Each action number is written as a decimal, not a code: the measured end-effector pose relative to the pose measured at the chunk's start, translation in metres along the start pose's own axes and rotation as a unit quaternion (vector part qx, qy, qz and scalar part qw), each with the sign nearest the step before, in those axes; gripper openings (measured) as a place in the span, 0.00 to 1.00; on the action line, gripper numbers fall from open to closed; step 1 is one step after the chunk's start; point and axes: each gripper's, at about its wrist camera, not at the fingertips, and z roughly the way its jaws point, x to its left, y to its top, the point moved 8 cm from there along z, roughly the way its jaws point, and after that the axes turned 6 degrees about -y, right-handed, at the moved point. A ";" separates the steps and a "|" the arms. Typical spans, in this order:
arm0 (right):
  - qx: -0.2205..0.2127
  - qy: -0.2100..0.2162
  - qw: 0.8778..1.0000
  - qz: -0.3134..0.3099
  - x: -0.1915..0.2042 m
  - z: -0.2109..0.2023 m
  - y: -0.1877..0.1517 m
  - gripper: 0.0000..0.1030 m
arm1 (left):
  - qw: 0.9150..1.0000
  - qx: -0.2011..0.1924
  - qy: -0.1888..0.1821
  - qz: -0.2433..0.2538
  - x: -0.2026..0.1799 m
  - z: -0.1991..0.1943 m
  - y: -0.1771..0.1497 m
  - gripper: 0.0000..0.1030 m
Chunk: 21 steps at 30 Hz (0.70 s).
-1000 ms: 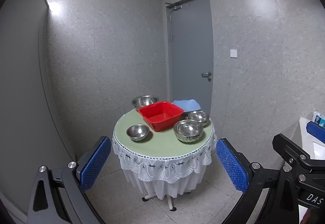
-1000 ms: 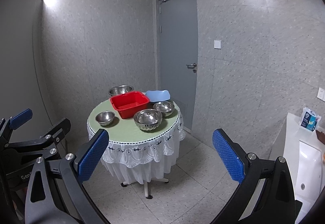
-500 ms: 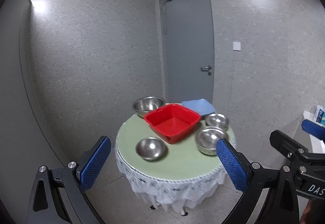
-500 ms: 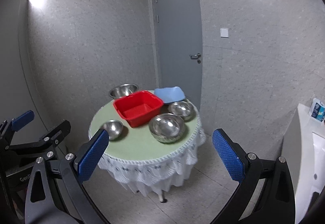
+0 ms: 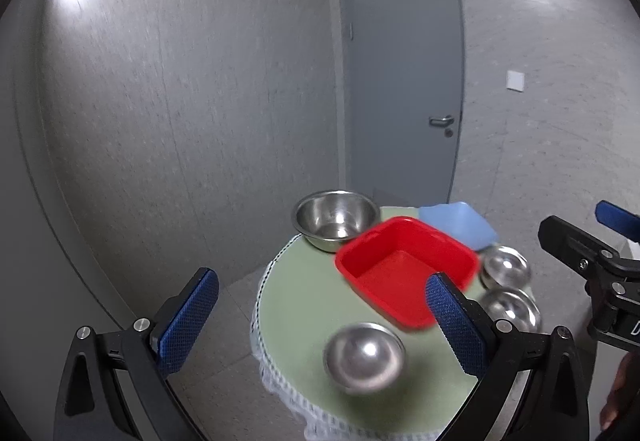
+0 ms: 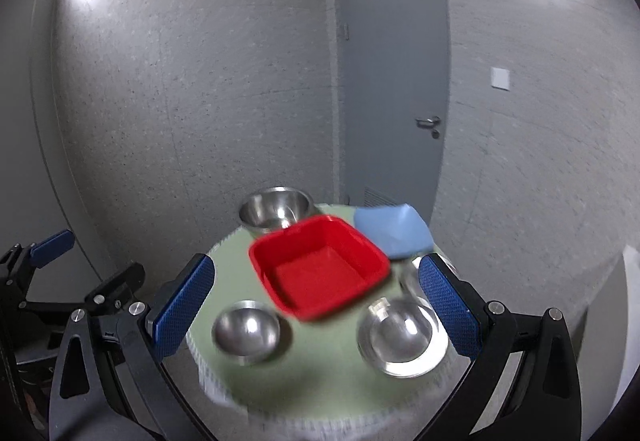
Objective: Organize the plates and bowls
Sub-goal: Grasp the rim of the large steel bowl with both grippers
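A small round table with a green top holds a red square basin in the middle, a large steel bowl behind it, a blue square dish at the back right, a small steel bowl at the front left, and two steel bowls on the right. My left gripper is open and empty above the table's near left edge. My right gripper is open and empty, hovering over the front of the table; the red basin lies between its fingers in view.
A grey door stands shut behind the table, with grey walls on both sides. The table has a white lace skirt. The right gripper's frame shows at the right of the left wrist view.
Both grippers have moved much closer to the table and now look down on it from just above. Both stay open and empty. The dishes have not moved.
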 end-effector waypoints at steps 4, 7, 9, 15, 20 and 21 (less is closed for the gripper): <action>0.022 0.023 0.999 -0.008 0.027 0.087 0.027 1.00 | 0.999 0.031 0.004 -0.019 0.036 0.088 0.040 0.99; 0.057 0.038 0.998 -0.008 0.039 0.160 0.041 1.00 | 0.998 0.055 0.007 -0.022 0.061 0.160 0.067 0.99; 0.086 0.044 0.995 -0.012 0.048 0.211 0.048 1.00 | 0.997 0.072 0.003 -0.026 0.072 0.210 0.082 0.99; 0.175 0.055 0.983 -0.019 0.054 0.340 0.044 1.00 | 0.989 0.141 -0.004 -0.044 0.105 0.357 0.100 0.98; 0.260 0.061 0.964 -0.010 0.048 0.432 0.020 1.00 | 0.979 0.195 -0.017 -0.058 0.121 0.449 0.095 0.82; 0.275 0.065 0.959 -0.006 0.046 0.450 0.012 0.99 | 0.976 0.207 -0.022 -0.064 0.124 0.468 0.092 0.79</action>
